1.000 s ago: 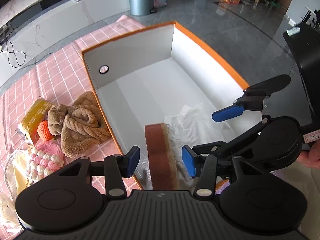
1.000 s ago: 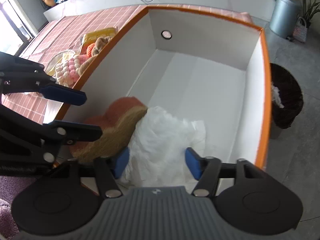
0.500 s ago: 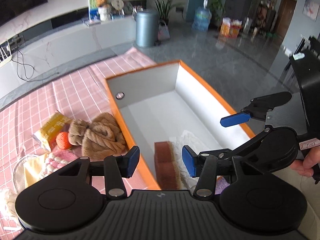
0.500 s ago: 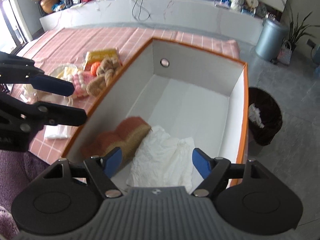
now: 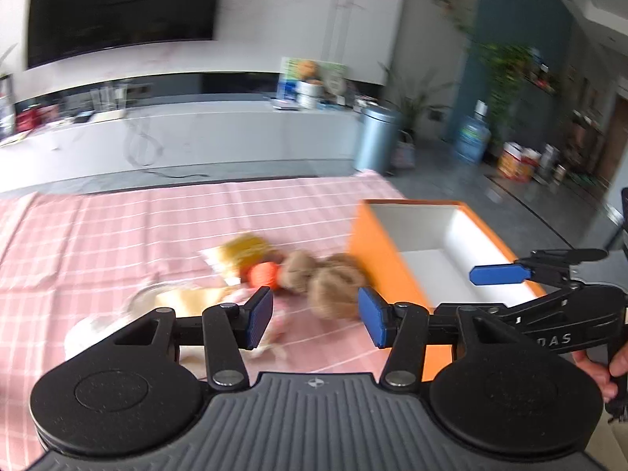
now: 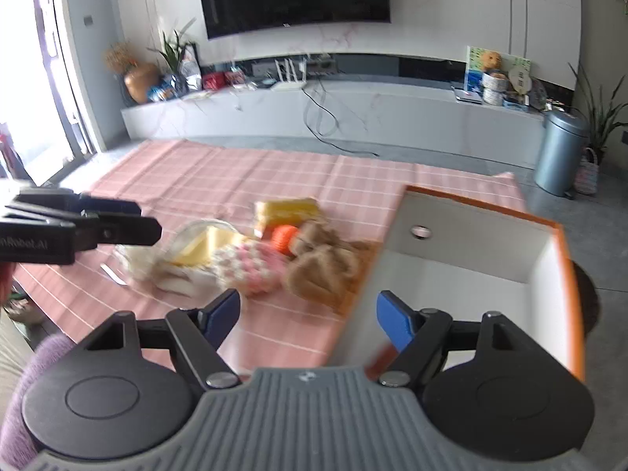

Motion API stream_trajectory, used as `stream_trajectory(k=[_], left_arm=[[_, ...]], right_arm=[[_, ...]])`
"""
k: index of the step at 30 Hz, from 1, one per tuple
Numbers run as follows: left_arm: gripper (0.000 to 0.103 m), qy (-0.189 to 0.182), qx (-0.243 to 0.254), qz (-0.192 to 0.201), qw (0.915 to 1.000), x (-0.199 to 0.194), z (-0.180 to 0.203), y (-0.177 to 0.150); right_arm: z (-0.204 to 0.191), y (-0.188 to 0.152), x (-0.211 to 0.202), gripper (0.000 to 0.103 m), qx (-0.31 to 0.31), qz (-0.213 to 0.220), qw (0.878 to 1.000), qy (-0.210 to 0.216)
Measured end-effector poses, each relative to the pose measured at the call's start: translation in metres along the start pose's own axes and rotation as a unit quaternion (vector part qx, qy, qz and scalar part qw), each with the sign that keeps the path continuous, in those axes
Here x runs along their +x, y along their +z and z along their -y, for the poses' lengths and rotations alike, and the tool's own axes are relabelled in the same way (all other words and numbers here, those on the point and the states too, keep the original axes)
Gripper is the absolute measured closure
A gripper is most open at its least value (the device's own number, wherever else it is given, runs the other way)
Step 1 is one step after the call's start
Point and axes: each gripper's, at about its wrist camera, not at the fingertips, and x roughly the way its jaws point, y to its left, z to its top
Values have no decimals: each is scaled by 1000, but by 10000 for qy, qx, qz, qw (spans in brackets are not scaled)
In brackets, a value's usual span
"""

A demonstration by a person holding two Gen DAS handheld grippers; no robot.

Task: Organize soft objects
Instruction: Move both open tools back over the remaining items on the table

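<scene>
Soft things lie in a loose heap on a pink checked tablecloth (image 6: 188, 180), just left of an open storage box with orange outer walls and a white inside (image 6: 475, 251).

Going left to right across the right wrist view: a black gripper, the left gripper (image 6: 153, 223), reaches in from the left edge, above the cloth and apart from the heap. Below its tip lies a clear plastic bag with pale yellow contents (image 6: 196, 243). Next comes a pink and white knitted bobble piece (image 6: 251, 267), then a yellow packet (image 6: 284, 210) behind it, a small orange knitted ball (image 6: 285, 237), and a tan fluffy towel bundle (image 6: 325, 271) resting against the box's orange wall. All of these are blurred.

The right gripper (image 6: 308, 314) hangs above the near edge of the table, its blue-padded jaws set wide and just lately opened further, with nothing between them. The heap lies beyond and slightly left of the gap; the right-hand pad sits over the box's near corner.

In the left wrist view the left gripper (image 5: 316, 316) also holds nothing, its jaws at a middling gap. The tan towel bundle (image 5: 333, 286) shows just beyond the gap, close to the right-hand pad, with the orange ball (image 5: 263, 274) and yellow packet (image 5: 243, 251) further left. The box (image 5: 376, 259) stands to the right, and the right gripper (image 5: 502, 274) hovers over it, held by a hand (image 5: 600, 369) at the right edge.
</scene>
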Motion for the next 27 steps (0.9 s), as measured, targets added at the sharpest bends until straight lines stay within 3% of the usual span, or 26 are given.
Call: stream_trajectory(k=[5, 14, 17, 27], left_arm=[[40, 383, -195, -24, 9991, -1, -36, -28], [32, 871, -1028, -13, 9909, 8, -92, -82], [31, 996, -1208, -63, 9876, 12, -103, -93], [30, 991, -1385, -467, 9843, 41, -114, -113]], right_arm=[[-36, -2, 32, 27, 105, 21, 9998, 178], [-77, -20, 95, 27, 148, -399, 9988, 230], [-82, -25, 118, 16, 296, -625, 9971, 307], [-106, -36, 183, 10, -32, -1208, 9927, 38]])
